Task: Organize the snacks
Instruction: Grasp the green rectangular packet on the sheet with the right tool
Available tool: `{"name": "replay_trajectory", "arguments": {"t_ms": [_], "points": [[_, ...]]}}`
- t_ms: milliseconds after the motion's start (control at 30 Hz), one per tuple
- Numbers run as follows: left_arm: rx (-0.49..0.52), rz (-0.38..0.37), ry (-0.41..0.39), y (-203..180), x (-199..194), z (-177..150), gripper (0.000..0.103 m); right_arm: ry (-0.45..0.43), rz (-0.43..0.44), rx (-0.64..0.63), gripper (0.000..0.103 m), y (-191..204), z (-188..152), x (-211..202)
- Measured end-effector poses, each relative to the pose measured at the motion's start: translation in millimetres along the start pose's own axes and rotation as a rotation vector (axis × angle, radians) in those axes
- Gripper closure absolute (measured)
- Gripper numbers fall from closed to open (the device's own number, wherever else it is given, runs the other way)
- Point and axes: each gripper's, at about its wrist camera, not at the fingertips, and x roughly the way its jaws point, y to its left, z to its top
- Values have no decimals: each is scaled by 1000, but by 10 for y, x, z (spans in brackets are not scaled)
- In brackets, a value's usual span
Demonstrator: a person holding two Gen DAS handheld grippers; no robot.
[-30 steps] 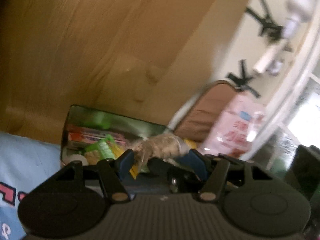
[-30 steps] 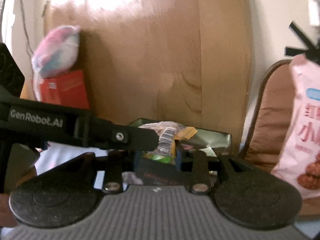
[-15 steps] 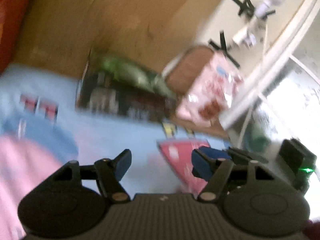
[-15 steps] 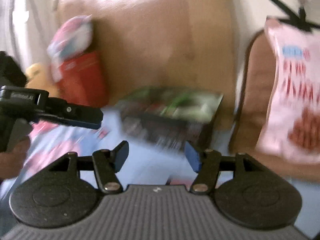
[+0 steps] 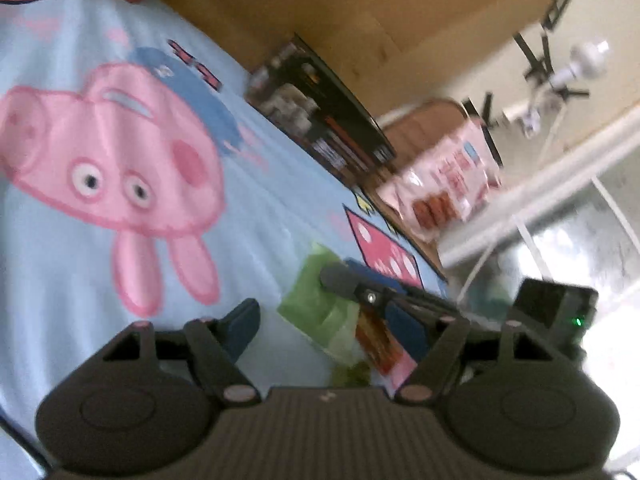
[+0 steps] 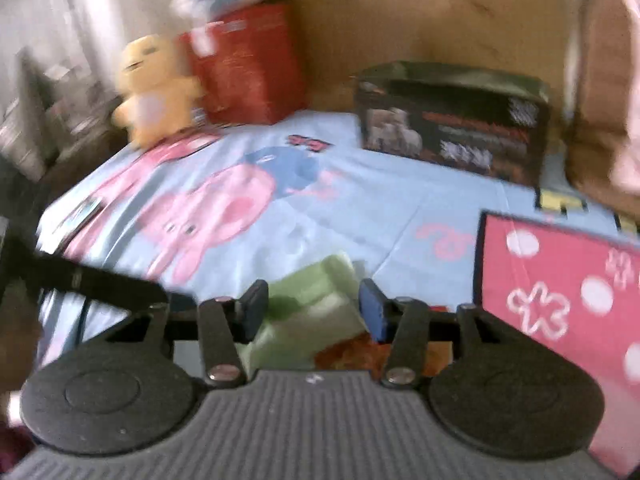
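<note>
Partly done: dark printed cardboard snack box (image 6: pixel 452 132) apparently loaded; flat green plastic snack packet (image 6: pixel 316 304) left out, framed by half-open, just-narrowing right claw (image 6: pixel 314 312), ungripped. Left claw (image 5: pixel 328 328) half-open, widening, empty.

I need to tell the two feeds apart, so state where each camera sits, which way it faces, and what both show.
Left wrist: sits on the left tongs, looks down and across the cartoon bedsheet toward the dark box; own open fingers and the right tongs' finger show.
Right wrist: sits on the right tongs, faces the box and wooden headboard; own fingers straddle the green packet.
Shared: sheet, box, green packet.
</note>
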Motion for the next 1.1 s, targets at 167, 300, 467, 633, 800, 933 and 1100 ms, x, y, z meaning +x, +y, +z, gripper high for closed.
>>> {"name": "replay_trajectory", "arguments": {"t_ms": [167,300,467,633,800,933,1100], "points": [[3,25,-37,83,-62,81,31,-24,-19,44,44,254,-96,25],[10,-5,-35,111,-84,81,29,1,12,-52,38,313,-115,-45],[39,-22,-24,66,-58,64,20,-9,-47,-277,11,355,-173,-134],[82,10,-12,-22,74,57,30,58,11,-312,20,363,-134,88],[67,36,-28,30,96,158,39,27,15,-274,33,526,-130,223],[13,18,-40,134,50,301,38,-10,-18,-205,32,551,-153,230],[18,-12,-65,203,-162,365,27,16,-12,-252,23,521,-143,160]]}}
